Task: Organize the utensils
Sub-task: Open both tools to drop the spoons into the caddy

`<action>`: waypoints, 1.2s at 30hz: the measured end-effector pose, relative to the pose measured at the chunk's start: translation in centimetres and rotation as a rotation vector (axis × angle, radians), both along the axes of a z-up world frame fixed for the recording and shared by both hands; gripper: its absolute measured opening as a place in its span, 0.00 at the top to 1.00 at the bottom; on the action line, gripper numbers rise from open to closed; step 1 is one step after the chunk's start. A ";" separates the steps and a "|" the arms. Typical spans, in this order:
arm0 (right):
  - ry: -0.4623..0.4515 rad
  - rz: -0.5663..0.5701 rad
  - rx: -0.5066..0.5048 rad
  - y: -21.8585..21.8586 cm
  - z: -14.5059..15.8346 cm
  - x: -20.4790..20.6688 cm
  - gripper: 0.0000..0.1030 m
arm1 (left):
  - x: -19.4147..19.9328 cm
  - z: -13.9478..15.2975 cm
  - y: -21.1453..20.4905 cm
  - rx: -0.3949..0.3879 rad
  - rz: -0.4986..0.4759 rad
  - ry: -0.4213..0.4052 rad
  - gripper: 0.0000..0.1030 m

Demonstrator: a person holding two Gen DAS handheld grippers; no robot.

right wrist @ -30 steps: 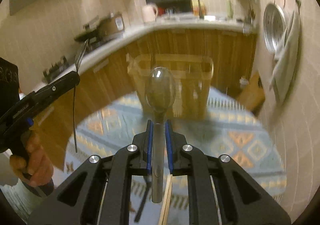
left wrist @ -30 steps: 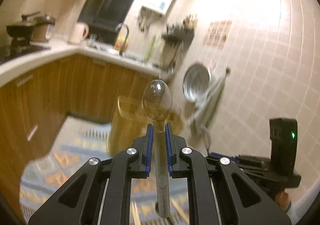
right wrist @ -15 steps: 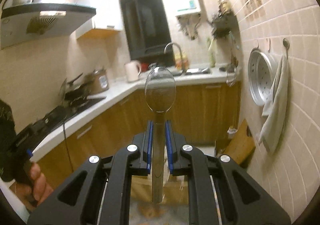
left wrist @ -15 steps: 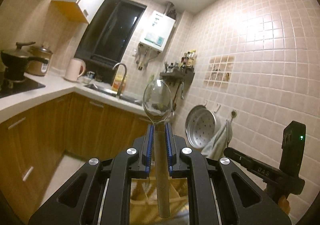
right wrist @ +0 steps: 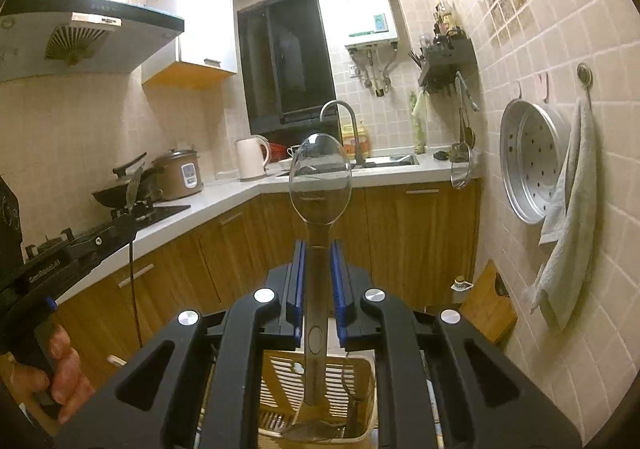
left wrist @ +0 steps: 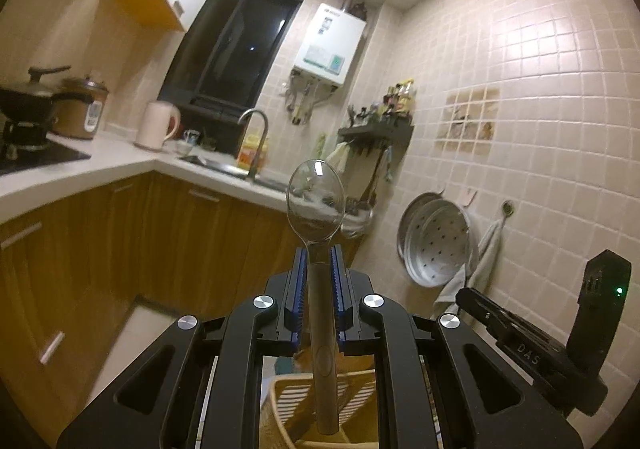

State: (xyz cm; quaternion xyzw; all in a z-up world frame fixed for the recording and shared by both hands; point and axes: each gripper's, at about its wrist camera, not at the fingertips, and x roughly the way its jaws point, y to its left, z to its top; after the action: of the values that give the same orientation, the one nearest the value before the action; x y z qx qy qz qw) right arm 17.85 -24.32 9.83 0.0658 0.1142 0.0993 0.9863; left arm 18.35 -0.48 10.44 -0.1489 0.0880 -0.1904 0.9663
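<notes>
- Left tool [left wrist: 317, 261], black with blue pads: clamped on the handle of a shiny steel spoon [left wrist: 316, 205], bowl up and beyond the tips.
- Right tool [right wrist: 318, 253], same build: clamped on a second polished steel spoon [right wrist: 320, 179], bowl likewise past the tips.
- Below both tools: beige slatted plastic basket [right wrist: 360, 377], a dark utensil lying inside.
- Ahead of the tools: white bench [right wrist: 224, 189] on wooden cabinets, with pale kettle [right wrist: 250, 159] and curved tap [right wrist: 340, 121].
- Right of the right tool: perforated metal steamer tray [right wrist: 528, 165] hung beside a grey towel [right wrist: 568, 217].
</notes>
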 end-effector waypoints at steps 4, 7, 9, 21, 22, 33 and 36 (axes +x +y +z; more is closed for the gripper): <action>0.022 0.000 0.020 -0.3 -1.6 0.9 0.90 | 0.7 -1.6 -0.5 0.026 0.031 0.016 0.90; 0.029 -0.002 0.024 -0.6 -2.5 1.5 0.90 | 0.9 -2.3 -0.8 0.043 0.044 0.019 0.90; 0.029 -0.003 0.027 -0.7 -2.8 1.7 0.90 | 1.0 -2.7 -1.1 0.058 0.042 0.028 0.90; 0.041 0.048 0.035 -0.6 -3.8 0.9 0.87 | 0.4 -3.6 -1.4 0.093 0.027 0.037 0.89; 0.052 0.051 0.024 -0.6 -3.8 0.6 0.84 | 0.5 -3.7 -1.3 0.103 0.018 0.051 0.88; 0.089 0.055 0.043 -1.7 -2.9 -3.8 0.56 | -2.4 -2.5 0.8 0.082 0.000 0.077 0.81; 0.109 0.053 0.027 -1.6 -2.1 -5.6 0.56 | -3.7 -2.0 1.3 0.081 -0.003 0.084 0.80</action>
State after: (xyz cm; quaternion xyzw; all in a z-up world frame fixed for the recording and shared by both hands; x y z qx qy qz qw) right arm 12.30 -25.89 7.71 0.0814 0.1682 0.1233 0.9746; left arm 14.61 0.85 8.43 -0.1176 0.1364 -0.1816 0.9667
